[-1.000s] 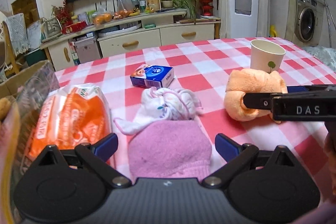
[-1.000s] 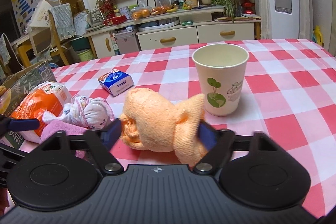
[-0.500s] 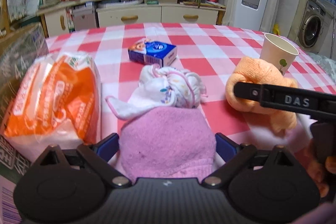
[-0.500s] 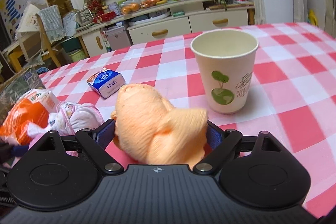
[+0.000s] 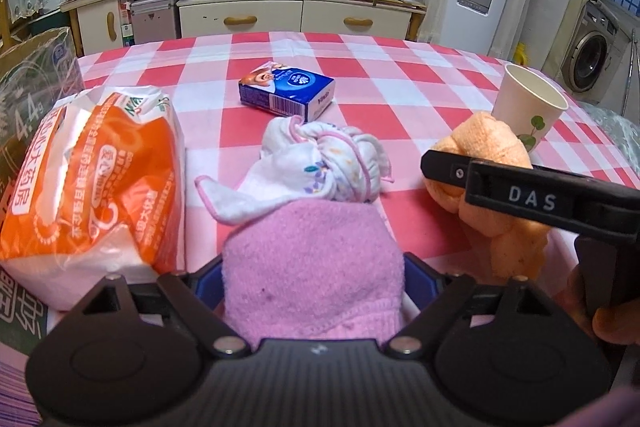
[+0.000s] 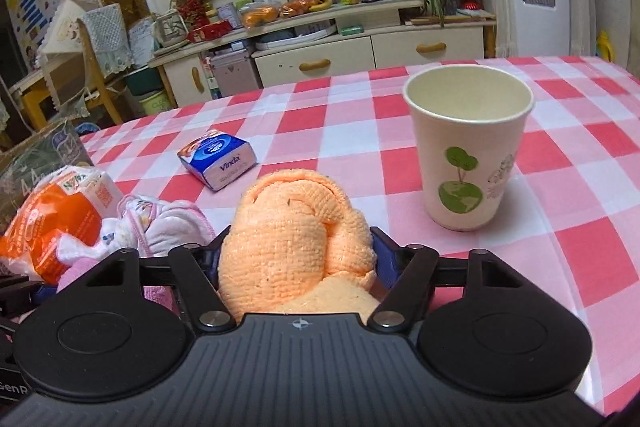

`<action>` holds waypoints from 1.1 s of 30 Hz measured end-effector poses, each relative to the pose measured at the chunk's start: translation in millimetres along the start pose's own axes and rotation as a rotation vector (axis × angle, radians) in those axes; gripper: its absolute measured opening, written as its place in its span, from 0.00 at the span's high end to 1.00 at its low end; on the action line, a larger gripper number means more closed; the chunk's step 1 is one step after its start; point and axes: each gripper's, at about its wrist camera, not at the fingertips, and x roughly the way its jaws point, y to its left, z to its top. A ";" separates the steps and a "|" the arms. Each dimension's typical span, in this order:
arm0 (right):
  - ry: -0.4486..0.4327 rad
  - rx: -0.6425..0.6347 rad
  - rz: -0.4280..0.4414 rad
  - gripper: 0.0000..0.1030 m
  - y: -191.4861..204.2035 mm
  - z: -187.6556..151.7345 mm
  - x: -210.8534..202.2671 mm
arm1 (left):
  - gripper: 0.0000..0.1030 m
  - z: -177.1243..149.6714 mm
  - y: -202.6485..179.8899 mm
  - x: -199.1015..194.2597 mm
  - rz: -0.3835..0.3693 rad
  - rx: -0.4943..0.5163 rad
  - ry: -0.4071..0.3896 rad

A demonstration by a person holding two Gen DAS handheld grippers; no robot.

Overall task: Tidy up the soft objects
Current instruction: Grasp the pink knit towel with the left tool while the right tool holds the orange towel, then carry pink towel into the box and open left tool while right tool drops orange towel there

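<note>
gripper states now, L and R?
Left hand-held gripper: jaws just closing, pressed on the pink towel.
Right hand-held gripper: jaws just closing, pressed on the orange towel.

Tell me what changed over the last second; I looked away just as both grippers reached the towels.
Both grippers closed in. The left gripper moved forward, its fingers narrowing onto the pink towel; the right gripper did likewise, squeezing the orange towel. Both towels remain on the table. The white cloth, tissue pack, paper cup and orange bag stayed put.

Pink towel (image 5: 312, 263) pinched between left gripper (image 5: 312, 277) fingers (image 5: 206, 277), white cloth (image 5: 320, 171) beyond, checked tablecloth (image 5: 400, 99)
</note>
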 end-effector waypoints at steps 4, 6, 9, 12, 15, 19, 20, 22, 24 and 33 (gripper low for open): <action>-0.006 -0.031 0.002 0.22 3.3 -1.9 -2.6 | 0.22 -0.7 1.7 -2.4 -0.009 -0.006 -0.001; -0.011 -0.038 -0.003 0.22 3.5 -2.7 -3.6 | 0.24 -1.5 1.9 -4.3 -0.013 -0.007 -0.002; -0.018 -0.026 -0.006 0.23 2.7 -3.9 -4.5 | 0.26 -2.3 1.7 -7.8 -0.028 -0.013 -0.003; -0.027 -0.007 -0.010 0.23 1.6 -5.9 -5.9 | 0.27 -3.3 0.5 -11.4 -0.032 -0.012 -0.007; -0.039 -0.001 -0.022 0.23 3.1 -8.5 -6.9 | 0.27 -3.8 -0.8 -18.7 -0.045 -0.009 -0.022; -0.046 0.024 -0.039 0.23 3.3 -10.4 -9.9 | 0.27 -5.2 -2.6 -31.2 -0.060 0.007 -0.052; -0.047 0.035 -0.043 0.23 2.8 -10.8 -10.9 | 0.27 -5.2 -2.3 -34.5 -0.065 0.007 -0.059; -0.047 0.060 -0.049 0.23 2.1 -11.7 -12.5 | 0.27 -4.8 -0.8 -42.2 -0.073 0.007 -0.080; -0.047 0.078 -0.059 0.23 2.9 -13.7 -14.3 | 0.27 -4.4 1.0 -49.3 -0.075 0.009 -0.101; -0.050 0.097 -0.103 0.24 16.9 -24.3 -21.9 | 0.27 -3.0 5.3 -67.3 -0.104 -0.001 -0.145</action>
